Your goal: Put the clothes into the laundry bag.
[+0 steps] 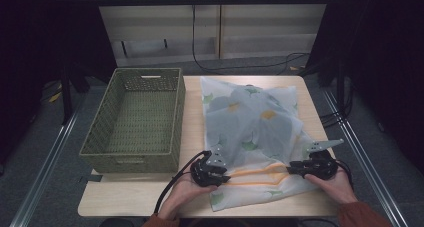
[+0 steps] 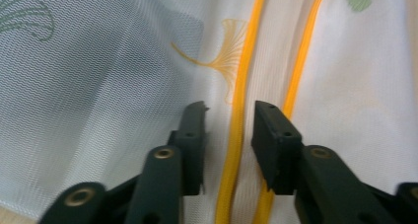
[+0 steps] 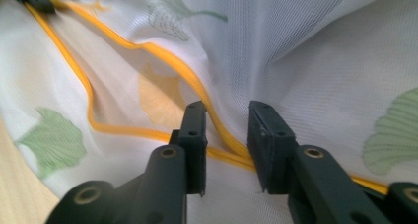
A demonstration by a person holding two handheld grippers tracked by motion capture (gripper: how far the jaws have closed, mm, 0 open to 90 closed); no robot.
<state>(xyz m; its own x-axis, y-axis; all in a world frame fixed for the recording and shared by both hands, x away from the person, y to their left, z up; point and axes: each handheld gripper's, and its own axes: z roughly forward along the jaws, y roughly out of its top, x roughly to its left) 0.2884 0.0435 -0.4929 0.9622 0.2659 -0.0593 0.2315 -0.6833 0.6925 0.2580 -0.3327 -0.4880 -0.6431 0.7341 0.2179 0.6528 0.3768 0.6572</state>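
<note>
High view first: nearest us, our left gripper [image 1: 214,170] and right gripper [image 1: 306,168] rest on the near end of the white mesh laundry bag with orange piping and leaf prints [image 1: 252,132], jaws parted astride the piping, clamping nothing. Beyond, the bag lies spread on the wooden tabletop [image 1: 192,117]; the green woven basket [image 1: 134,121] stands empty, so packing looks undone.
</note>
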